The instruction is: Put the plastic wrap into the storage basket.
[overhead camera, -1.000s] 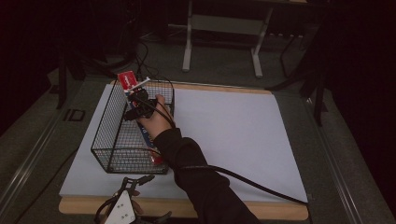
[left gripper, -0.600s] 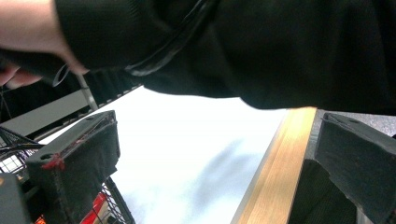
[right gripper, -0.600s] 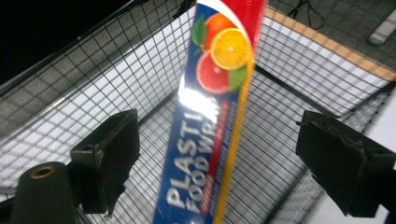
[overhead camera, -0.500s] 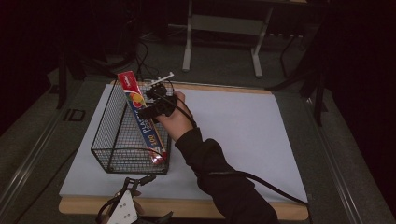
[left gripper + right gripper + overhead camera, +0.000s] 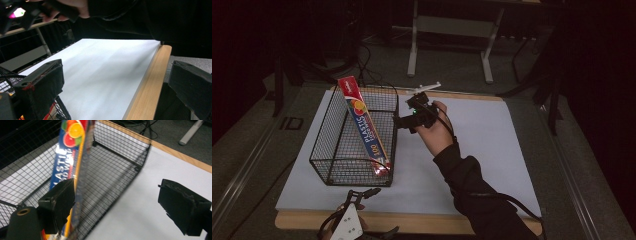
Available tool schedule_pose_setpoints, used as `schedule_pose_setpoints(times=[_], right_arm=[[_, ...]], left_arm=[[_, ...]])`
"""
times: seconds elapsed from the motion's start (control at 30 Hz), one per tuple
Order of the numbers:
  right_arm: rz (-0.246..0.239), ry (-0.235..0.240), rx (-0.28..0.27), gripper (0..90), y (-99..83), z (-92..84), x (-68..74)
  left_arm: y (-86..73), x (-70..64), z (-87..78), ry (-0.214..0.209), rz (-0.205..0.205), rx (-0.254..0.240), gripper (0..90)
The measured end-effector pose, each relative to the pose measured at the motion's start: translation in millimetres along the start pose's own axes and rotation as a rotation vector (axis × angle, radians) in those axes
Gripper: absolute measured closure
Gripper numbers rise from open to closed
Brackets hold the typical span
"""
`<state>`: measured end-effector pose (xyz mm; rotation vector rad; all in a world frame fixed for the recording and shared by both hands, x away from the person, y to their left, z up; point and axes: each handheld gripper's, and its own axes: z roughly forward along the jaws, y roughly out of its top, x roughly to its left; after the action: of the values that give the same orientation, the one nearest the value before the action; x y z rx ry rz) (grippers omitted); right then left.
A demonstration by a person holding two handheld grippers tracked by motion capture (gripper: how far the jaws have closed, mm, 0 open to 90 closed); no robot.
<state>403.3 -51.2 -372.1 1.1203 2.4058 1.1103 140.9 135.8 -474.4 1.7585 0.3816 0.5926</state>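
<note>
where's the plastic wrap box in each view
High view: the plastic wrap box leans tilted inside the wire basket, left of centre, its red end sticking up over the far rim.
Left gripper view: no clear sight of the box; a bit of red shows behind the basket wire at the bottom left corner, too little to tell.
Right gripper view: it stands upper left, behind the basket mesh.
Shared landmark: the wire basket.

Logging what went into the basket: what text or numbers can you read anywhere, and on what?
"PLASTIC" on the long blue box leaning in the wire basket.
"100" near that box's lower end.
White word on the box's red top end: too small to read.
Smaller print beside "PLASTIC": blurred.
</note>
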Motion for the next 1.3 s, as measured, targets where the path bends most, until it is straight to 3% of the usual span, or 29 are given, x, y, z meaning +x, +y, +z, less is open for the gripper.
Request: schedule_pose_setpoints(times=[0.4,0.53,0.93,1.3], right_arm=[[0.036,-0.005,-0.041,14.3,-33.1,-36.4,-37.7],[0.062,0.032,-0.054,14.2,-54.2,-52.6,-53.9],[0.063,0.015,-0.065,13.3,-97.0,-71.1,-62.7],[0.072,-0.001,-0.047,13.4,-140.4,-76.4,-74.6]], left_arm=[[-0.1,-0.5,0.3,-0.001,-0.001,0.001,0.6],[-0.3,0.0,1.1,0.001,-0.005,0.000,0.6],[-0.1,-0.6,2.1,0.000,-0.006,0.002,0.6],[0.0,-1.3,1.8,-0.005,-0.006,0.003,0.6]])
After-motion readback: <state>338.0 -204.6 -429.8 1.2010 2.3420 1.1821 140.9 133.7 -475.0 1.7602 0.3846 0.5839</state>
